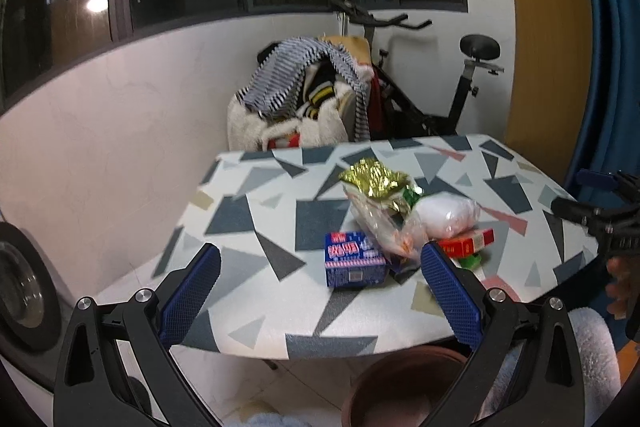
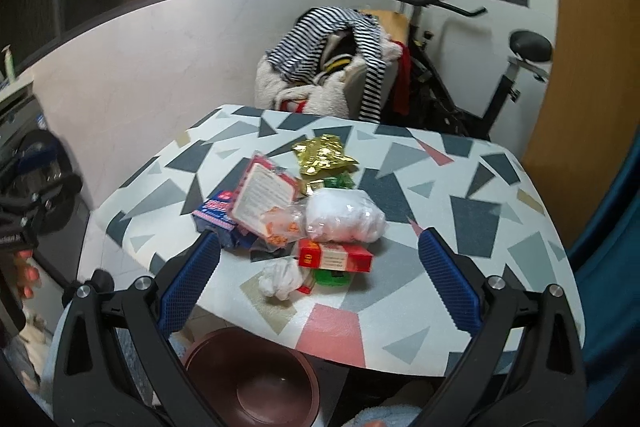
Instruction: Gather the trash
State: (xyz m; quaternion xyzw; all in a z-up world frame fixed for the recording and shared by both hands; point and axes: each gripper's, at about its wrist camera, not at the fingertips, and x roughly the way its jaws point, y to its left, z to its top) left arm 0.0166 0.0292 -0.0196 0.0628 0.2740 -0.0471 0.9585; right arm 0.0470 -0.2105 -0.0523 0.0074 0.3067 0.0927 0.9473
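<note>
Fingers: both grippers, left (image 1: 320,285) and right (image 2: 319,277), spread empty | ahead between ours: flat red cardboard box (image 2: 335,255), light, stiff; we grip its long edges

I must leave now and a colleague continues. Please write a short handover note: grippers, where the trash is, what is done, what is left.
Left gripper: open, empty, before the blue box.
Right gripper: open, empty, facing the pile.
Trash lies on the table: blue box, red box, gold wrapper, white bag, crumpled tissue.
Brown bin sits under the near edge.
Done: nothing visibly collected.
Left: everything.
</note>
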